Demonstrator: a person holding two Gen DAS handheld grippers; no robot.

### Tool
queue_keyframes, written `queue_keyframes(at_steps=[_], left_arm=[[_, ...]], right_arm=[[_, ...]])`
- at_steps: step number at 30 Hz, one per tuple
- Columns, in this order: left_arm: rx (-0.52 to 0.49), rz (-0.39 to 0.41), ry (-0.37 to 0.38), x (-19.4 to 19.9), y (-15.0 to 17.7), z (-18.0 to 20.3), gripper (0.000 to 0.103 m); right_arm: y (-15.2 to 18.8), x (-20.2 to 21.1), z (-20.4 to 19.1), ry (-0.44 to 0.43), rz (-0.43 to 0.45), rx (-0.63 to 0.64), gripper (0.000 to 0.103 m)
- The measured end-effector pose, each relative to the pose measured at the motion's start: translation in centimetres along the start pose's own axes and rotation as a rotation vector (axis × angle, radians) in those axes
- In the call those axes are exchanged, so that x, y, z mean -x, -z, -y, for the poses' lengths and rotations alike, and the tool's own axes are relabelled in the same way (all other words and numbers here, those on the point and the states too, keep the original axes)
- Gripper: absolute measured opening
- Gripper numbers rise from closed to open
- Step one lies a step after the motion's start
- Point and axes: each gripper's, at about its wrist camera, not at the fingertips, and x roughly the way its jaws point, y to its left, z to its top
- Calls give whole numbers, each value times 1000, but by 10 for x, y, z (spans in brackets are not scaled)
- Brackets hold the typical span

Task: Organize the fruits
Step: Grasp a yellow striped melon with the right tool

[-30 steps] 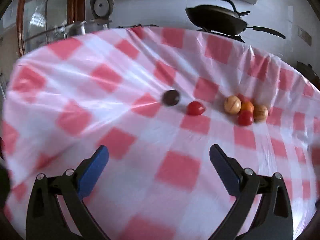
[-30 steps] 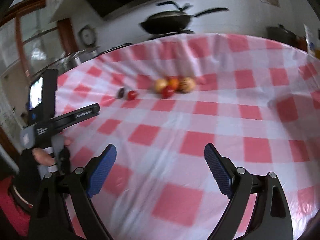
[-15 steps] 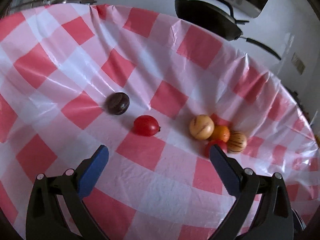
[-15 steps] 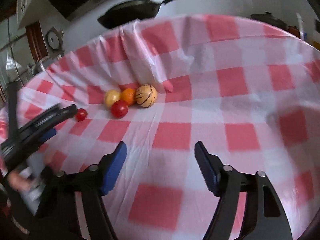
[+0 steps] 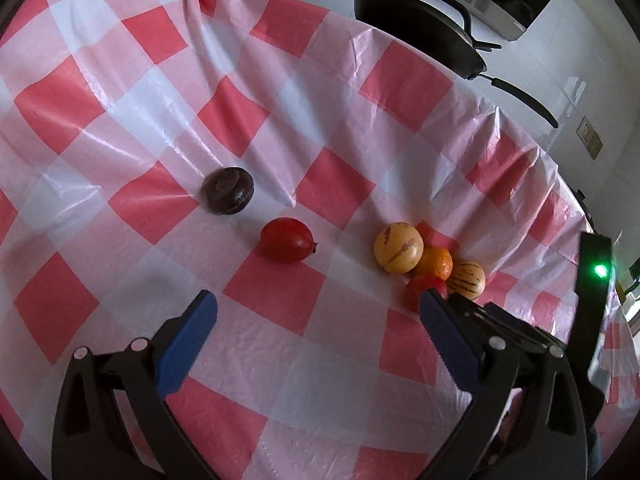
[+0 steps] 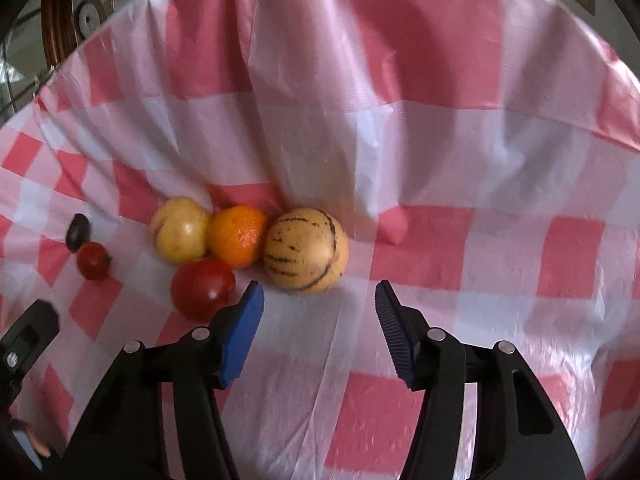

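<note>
Several fruits lie on a red-and-white checked tablecloth [image 5: 332, 184]. A cluster holds a striped yellow fruit [image 6: 306, 250], an orange [image 6: 238, 236], a plain yellow fruit [image 6: 182, 234] and a red tomato [image 6: 203, 288]. My right gripper [image 6: 318, 298] is just short of the striped fruit; its jaws are closing with nothing between them. Off to the left lie a small red tomato [image 5: 286, 240] and a dark brown fruit [image 5: 229, 196]. My left gripper [image 5: 316, 304] is open and empty, hanging in front of the small tomato. Its right finger hides part of the cluster's tomato [image 5: 424, 286].
A black wok [image 5: 420, 36] stands beyond the table's far edge. The cloth [image 6: 400, 100] rises in folds behind the cluster. The right tool's body with a green light [image 5: 596, 280] is at the right of the left wrist view.
My right gripper has swept in close to the fruit cluster and its jaws have narrowed. The left gripper came nearer the two loose fruits, then held still.
</note>
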Motion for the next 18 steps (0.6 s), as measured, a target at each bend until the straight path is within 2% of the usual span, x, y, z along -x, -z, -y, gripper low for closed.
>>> queue_keyframes(at_steps=[7, 9, 10, 11, 18], left_arm=[[-4, -7, 9, -1, 2, 1, 101], [-13, -13, 16, -2, 2, 2, 101], [-20, -17, 22, -2, 2, 3, 101], [-26, -23, 29, -2, 3, 5, 101], [-61, -43, 66, -2, 6, 10, 101]], right_arm=[[-16, -18, 0, -2, -20, -15, 53], [-16, -19, 5, -54, -29, -44, 47], [-14, -17, 7, -53, -25, -56, 43], [-12, -13, 11, -45, -17, -67, 43], [49, 49, 60, -152, 85, -336, 43]])
